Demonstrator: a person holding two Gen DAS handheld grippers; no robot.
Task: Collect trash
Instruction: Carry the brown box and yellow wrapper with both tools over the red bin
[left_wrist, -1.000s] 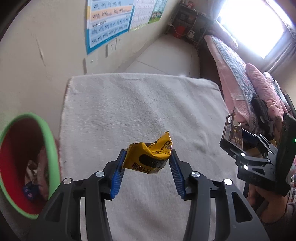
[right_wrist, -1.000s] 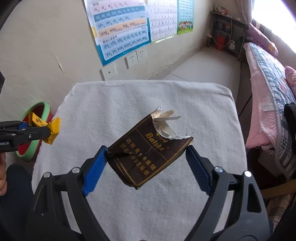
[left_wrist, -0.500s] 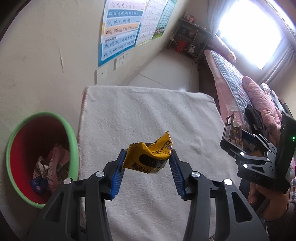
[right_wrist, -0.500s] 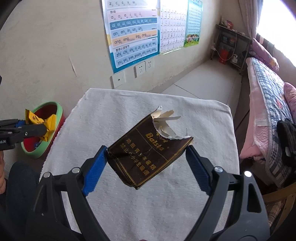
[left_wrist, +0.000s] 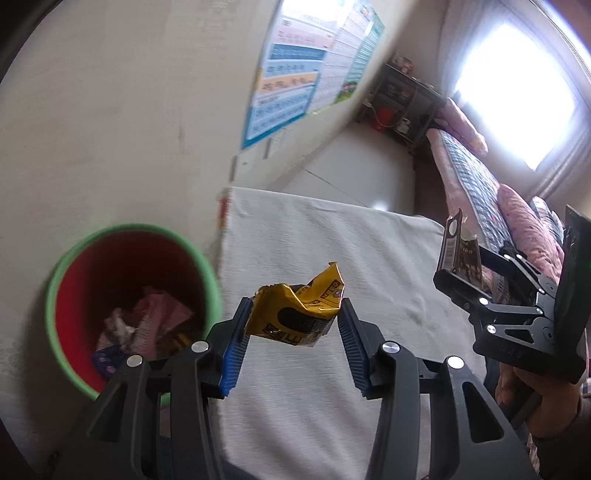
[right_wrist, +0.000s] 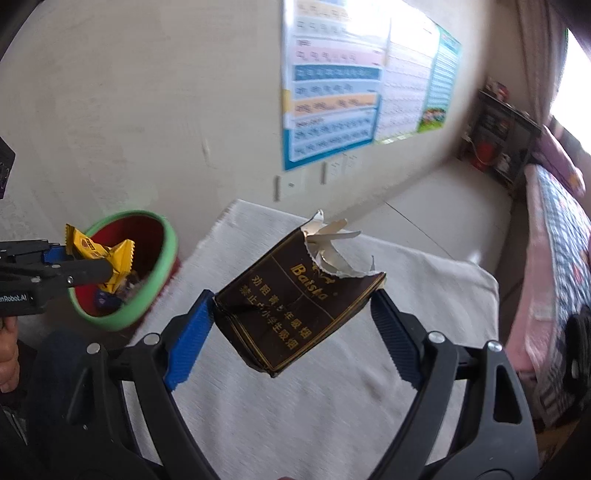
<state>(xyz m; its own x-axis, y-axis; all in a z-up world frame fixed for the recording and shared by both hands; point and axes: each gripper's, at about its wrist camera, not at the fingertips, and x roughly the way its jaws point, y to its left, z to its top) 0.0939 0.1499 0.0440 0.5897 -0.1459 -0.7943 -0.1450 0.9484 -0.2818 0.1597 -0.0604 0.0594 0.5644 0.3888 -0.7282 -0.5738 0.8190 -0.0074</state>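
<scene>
Holding a crumpled yellow wrapper (left_wrist: 300, 314) between its blue pads, the left hand-held gripper (left_wrist: 293, 334) was closed partway on that wrapper near the middle of its view, with the green-rimmed red bin (left_wrist: 66, 254) at lower left already holding some pink and dark scraps. The right hand-held gripper (right_wrist: 291, 325) stood wide and was clamped on a torn brown cigarette pack (right_wrist: 295, 306), which hung over the white cloth-covered table (right_wrist: 424, 295). Judging from both views, the wrapper hung at the bin's near rim rather than squarely over its mouth, so a release at that point could have dropped it on the rim or the floor beside the bin. The pack was gripped only by its corners and sat tilted, so it might have twisted loose on the way across. The right hand-held gripper (left_wrist: 491, 306) was also near the left one, and a bump between them was possible. Compared with a second earlier, the bin had slid from the far left edge toward the centre of the left view and showed more of its inside, the table had shifted right, and both grips looked unchanged.
</scene>
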